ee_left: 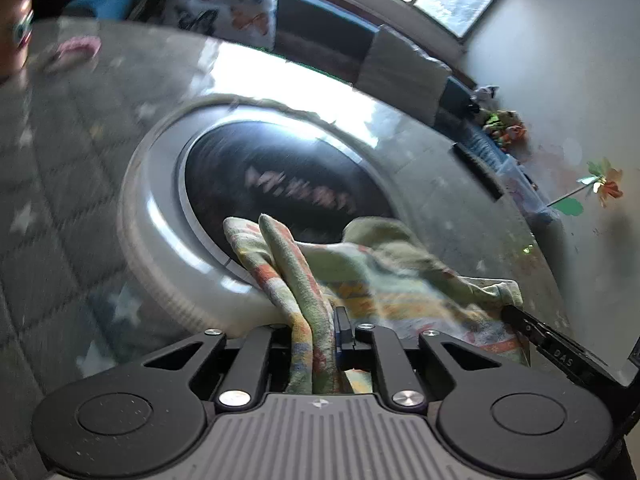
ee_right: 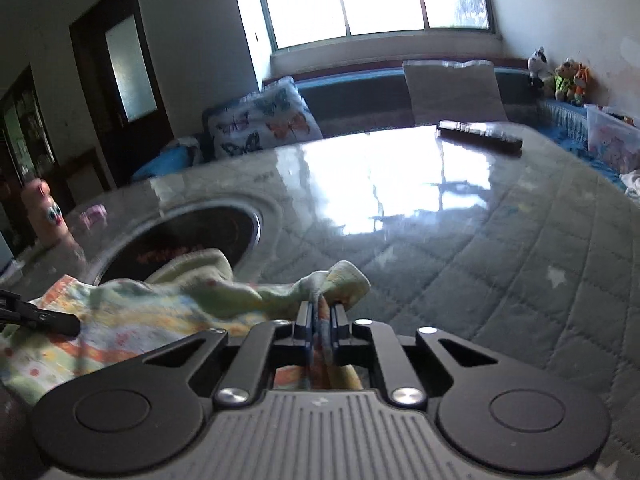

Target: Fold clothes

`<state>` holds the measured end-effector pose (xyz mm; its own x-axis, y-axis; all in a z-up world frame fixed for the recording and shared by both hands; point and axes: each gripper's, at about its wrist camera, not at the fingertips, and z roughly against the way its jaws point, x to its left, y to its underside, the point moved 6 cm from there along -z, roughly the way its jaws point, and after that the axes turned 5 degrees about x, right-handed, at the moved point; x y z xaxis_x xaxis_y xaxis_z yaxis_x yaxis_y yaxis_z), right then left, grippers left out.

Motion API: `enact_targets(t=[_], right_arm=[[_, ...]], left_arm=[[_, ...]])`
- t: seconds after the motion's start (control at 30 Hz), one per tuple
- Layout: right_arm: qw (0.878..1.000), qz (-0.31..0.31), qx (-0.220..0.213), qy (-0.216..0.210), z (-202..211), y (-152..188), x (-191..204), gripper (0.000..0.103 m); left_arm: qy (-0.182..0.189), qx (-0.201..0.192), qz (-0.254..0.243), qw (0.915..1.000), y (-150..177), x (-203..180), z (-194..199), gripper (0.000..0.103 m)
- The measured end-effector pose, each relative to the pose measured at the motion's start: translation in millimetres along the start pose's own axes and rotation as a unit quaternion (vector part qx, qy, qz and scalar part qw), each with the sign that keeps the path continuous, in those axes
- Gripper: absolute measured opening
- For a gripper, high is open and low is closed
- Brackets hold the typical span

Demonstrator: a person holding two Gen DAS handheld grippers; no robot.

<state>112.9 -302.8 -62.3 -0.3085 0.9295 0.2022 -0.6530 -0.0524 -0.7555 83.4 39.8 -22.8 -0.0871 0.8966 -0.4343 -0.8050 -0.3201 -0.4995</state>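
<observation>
A small patterned garment (ee_left: 400,280) in pale green, orange and yellow hangs bunched between both grippers, just above the glossy table (ee_left: 80,184). My left gripper (ee_left: 316,332) is shut on one folded edge of it, and the fabric hides its left finger. The right gripper's tip (ee_left: 510,312) pinches the garment's far right edge. In the right wrist view, my right gripper (ee_right: 322,312) is shut on a bunched corner of the garment (ee_right: 160,308). There the left gripper's tip (ee_right: 72,326) bites the fabric at the left.
A round dark inset with a silver rim (ee_right: 192,236) sits in the glass-covered table (ee_right: 400,184), just behind the garment. A remote control (ee_right: 480,136) lies at the far edge. A person's hand (ee_right: 48,216) rests at the left, near a pink object (ee_right: 94,214). Behind are a butterfly cushion (ee_right: 264,120) and bench.
</observation>
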Motion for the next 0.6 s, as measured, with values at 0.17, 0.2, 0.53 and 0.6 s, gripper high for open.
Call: enact_targets(t=[0.17,0.2,0.53,0.6], right_arm=[[0.999,0.000,-0.029,0.026,22.9,-21.3,-27.3,0.007],[0.999,0.000,-0.035,0.031,27.5,-25.6,-32.7,0.007],[0.993,-0.003,-0.085,0.083,68.7,-64.5,-88.7,0.007],[0.992,-0.007,-0.084,0.092,69.0,-67.1,-102.3,0.007]], left_arm=[[0.013,-0.015,-0.047,0.9987,-18.7,-42.5,-0.4,0.011],[0.015,-0.016,-0.055,0.9982,-21.9,-51.9,-3.3,0.011],[0.042,-0.001,-0.117,0.9922,-43.5,-146.0,-58.4,0.011],[0.043,0.003,-0.127,0.9909,-47.0,-162.7,-70.8,0.011]])
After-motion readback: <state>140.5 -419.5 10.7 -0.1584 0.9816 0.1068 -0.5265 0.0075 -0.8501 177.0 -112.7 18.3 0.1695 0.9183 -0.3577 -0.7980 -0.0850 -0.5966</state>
